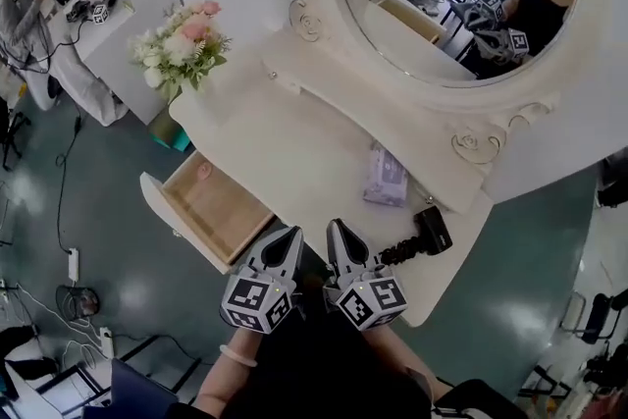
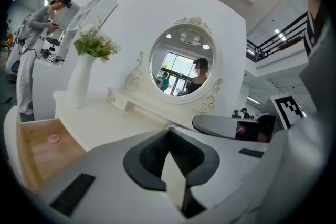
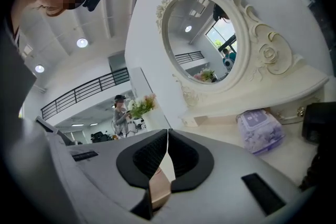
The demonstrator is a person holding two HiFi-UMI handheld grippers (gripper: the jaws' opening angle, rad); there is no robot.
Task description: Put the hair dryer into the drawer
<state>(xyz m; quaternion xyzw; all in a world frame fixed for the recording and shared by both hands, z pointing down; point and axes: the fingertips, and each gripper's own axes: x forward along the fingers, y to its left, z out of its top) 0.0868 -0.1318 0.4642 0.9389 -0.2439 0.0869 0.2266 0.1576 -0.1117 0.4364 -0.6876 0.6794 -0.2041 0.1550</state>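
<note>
nothing done yet. hair dryer [image 1: 427, 233] lies on the table [image 1: 294, 142], well right of the open drawer [image 1: 221, 206]. left tongs [image 1: 290, 235] and right tongs [image 1: 337, 229] both pressed together, empty, just right of drawer. left: grab, carry, drop in.

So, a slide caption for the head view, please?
Left gripper and right gripper, both shut, near the open drawer; hair dryer on the vanity.

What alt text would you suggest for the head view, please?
The left claw and right claw, both shut and empty, hover side by side at the front edge of a white dressing table. The black hair dryer lies on it to their right; the drawer stands open to their left.
</note>
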